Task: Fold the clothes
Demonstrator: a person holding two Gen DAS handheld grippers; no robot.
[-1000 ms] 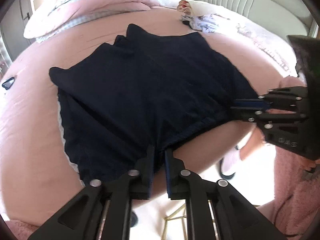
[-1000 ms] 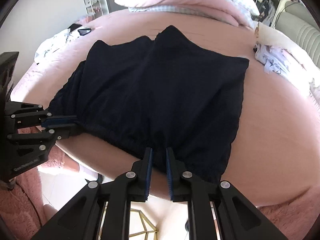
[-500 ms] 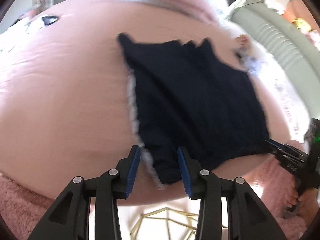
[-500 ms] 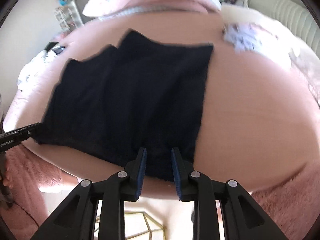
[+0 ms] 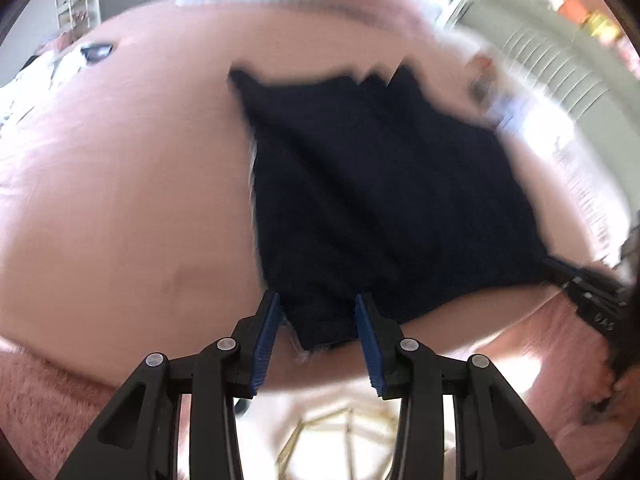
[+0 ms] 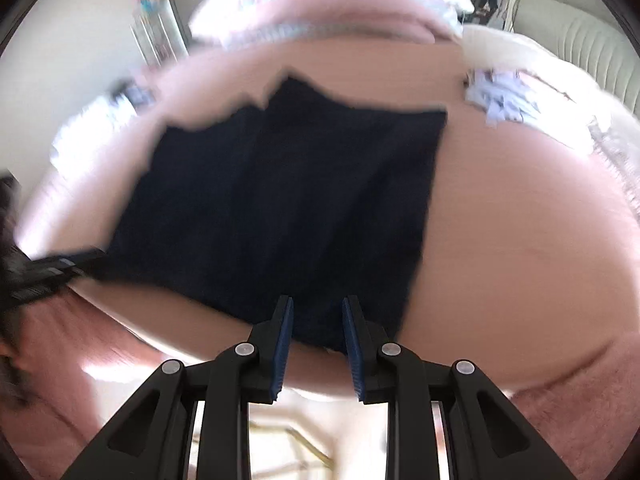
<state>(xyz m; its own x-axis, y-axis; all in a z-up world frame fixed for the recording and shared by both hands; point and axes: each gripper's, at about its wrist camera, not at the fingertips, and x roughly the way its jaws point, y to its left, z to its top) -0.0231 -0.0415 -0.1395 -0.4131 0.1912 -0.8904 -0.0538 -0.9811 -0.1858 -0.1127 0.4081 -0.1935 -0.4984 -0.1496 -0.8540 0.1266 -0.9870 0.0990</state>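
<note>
Dark garment lies flat on pink bed, near hem at 6 o'clock btwn parted, empty fingers of left gripper & right gripper.

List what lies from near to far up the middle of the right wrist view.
Right hand-held gripper with jaws open → dark navy fabric garment spread flat → bare pink bed sheet → pink and pale checked pillows at the far edge.

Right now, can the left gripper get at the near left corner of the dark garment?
Probably yes: the left gripper is open, its jaws straddling that corner of the dark garment at the edge of the bed, nothing between.
</note>
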